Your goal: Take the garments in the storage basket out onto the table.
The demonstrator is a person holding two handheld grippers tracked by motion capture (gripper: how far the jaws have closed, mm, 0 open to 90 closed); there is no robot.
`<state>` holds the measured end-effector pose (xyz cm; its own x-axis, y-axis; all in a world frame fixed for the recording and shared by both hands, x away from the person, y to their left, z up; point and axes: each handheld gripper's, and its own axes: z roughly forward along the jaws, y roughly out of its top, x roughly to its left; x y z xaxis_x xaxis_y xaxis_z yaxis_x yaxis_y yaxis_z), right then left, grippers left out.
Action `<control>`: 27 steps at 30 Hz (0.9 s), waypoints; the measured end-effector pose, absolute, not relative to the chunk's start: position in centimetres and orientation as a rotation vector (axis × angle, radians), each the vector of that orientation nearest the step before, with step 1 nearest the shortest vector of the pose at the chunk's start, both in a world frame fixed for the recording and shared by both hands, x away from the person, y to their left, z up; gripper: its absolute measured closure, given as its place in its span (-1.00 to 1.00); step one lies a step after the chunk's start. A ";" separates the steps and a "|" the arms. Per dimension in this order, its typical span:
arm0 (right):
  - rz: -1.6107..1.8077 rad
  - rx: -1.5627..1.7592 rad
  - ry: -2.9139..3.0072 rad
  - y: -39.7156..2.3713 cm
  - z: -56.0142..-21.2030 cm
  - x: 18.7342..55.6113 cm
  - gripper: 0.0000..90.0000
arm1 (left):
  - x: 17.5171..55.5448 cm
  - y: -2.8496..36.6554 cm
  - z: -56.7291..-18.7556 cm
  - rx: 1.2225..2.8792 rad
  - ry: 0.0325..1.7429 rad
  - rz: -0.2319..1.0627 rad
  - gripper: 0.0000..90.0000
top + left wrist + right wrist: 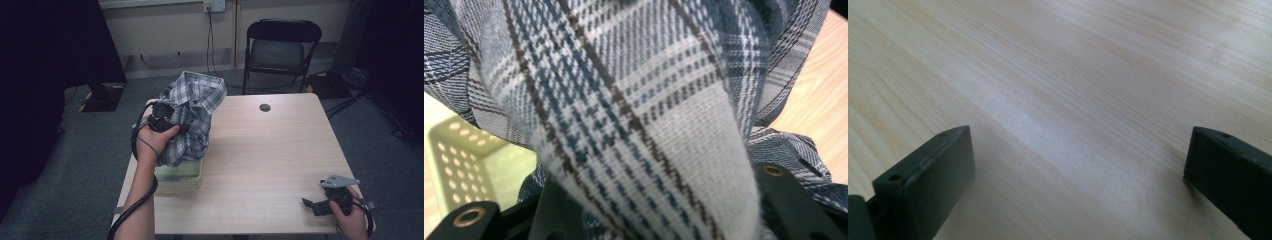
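- Grey carpet, a black folding chair point(283, 47) and a wall socket lay behind the pale wooden table point(270, 150) in the high view; the left gripper point(163, 116) was raised over the table's left edge with the plaid shirt point(192, 117) bunched and hanging from it, the lower folds dropping into the pale green basket point(184, 176). Lifted that high, the cloth seemed to be on its way out of the basket, though which way it was going could not be told for sure
- Near the table's front right corner the right gripper point(320, 205) rested low, well apart from the shirt, probably parked until a second hold was wanted. A dark round hole point(265, 107) sat near the far edge, and bare tabletop lay between the two tools
- From the left gripper view, the jaws were clamped on a thick fold of plaid shirt point(634, 115), closed as tight as the cloth allowed; the perforated basket point(464, 150) showed below at the left, table wood at the right
- From the right gripper view, the jaws stood wide apart with nothing between them, just above bare table point(1073, 90)
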<state>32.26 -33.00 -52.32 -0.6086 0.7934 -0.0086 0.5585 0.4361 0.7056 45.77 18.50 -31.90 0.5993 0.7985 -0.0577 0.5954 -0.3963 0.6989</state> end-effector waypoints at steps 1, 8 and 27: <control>0.967 1.156 2.354 -33.0 -52.3 32.3 -1.00 | 45.7 18.3 -31.7 2.132 1.091 0.378 0.20; 0.967 1.154 2.354 -33.0 -52.3 32.3 -1.00 | 45.4 17.2 -30.3 2.130 1.036 0.359 0.20; 0.967 1.154 2.354 -33.0 -52.3 32.3 -1.00 | 44.2 12.8 -27.7 2.132 0.851 0.332 0.20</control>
<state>32.27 -33.01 -52.32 -0.6092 0.7930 -0.0095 0.5575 0.4367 0.7061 44.18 12.82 -27.66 0.7394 0.6715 -0.0478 0.4621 -0.4545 0.7615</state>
